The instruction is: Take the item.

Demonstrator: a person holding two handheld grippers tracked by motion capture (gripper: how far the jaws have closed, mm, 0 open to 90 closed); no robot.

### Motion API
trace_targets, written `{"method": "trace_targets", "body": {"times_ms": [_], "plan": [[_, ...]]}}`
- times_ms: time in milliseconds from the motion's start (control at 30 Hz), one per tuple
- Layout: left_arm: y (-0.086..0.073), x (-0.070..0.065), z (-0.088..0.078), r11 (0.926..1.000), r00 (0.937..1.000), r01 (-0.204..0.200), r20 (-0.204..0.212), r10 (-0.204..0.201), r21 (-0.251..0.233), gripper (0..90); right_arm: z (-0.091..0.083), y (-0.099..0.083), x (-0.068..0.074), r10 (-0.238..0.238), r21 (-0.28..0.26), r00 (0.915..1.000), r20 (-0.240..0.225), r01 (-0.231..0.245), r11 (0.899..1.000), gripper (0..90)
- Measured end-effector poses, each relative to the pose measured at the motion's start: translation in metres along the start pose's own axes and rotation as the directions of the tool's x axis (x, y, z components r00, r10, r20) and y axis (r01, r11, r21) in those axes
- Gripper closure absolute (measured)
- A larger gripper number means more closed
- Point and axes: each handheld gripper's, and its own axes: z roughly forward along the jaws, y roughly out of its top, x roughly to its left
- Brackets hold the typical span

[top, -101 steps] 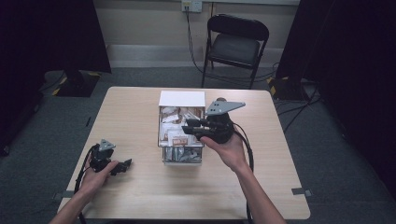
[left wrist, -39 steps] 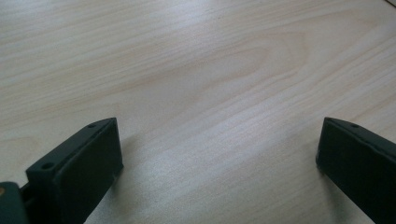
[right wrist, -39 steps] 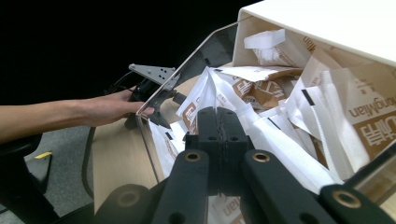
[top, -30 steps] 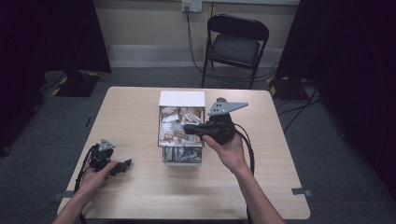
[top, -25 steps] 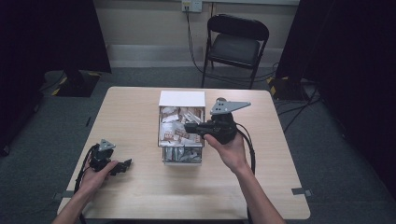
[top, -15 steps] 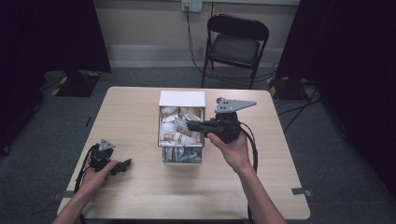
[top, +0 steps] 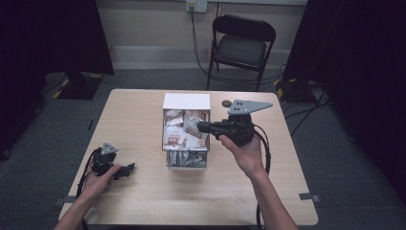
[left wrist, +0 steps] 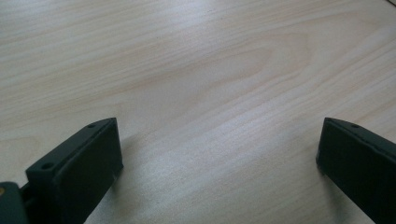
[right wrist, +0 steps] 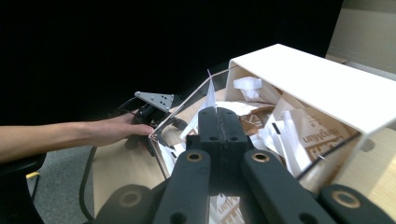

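A clear box (top: 165,143) with a white back panel (right wrist: 317,88) stands mid-table, holding several white-and-brown packets (top: 174,138). My right gripper (top: 200,127) hovers over the box's right side with its jaws pointing left. In the right gripper view the right gripper (right wrist: 218,112) is shut on the thin edge of a white packet (right wrist: 210,91), lifted slightly above the pile. My left gripper (top: 128,168) rests on the table near the front left corner. In the left gripper view the left gripper (left wrist: 219,126) is open wide over bare wood.
The wooden table (top: 287,191) has free room on both sides of the box. A black folding chair (top: 244,45) stands beyond the far edge. Cables (top: 263,153) trail from both grippers. The person's other hand (right wrist: 112,128) shows in the right gripper view.
My right gripper has drawn back a little to the right and upward, with the packet held in its jaws. The left gripper has stayed still.
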Motion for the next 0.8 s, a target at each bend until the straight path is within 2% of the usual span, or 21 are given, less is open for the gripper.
{"method": "trace_targets", "body": {"times_ms": [333, 800], "plan": [[0.000, 0.000, 0.000, 1.0000, 1.0000, 0.000, 0.000, 0.000, 0.000, 0.0, -0.014, -0.003, 0.001, -0.015, -0.019, 0.9997, 0.019, 0.016, 1.000, 90.0], [0.000, 0.000, 0.000, 1.0000, 1.0000, 0.000, 0.000, 0.000, -0.001, 0.0, -0.040, -0.009, -0.003, 0.001, -0.017, 0.9980, 0.062, 0.001, 1.000, 90.0]]}}
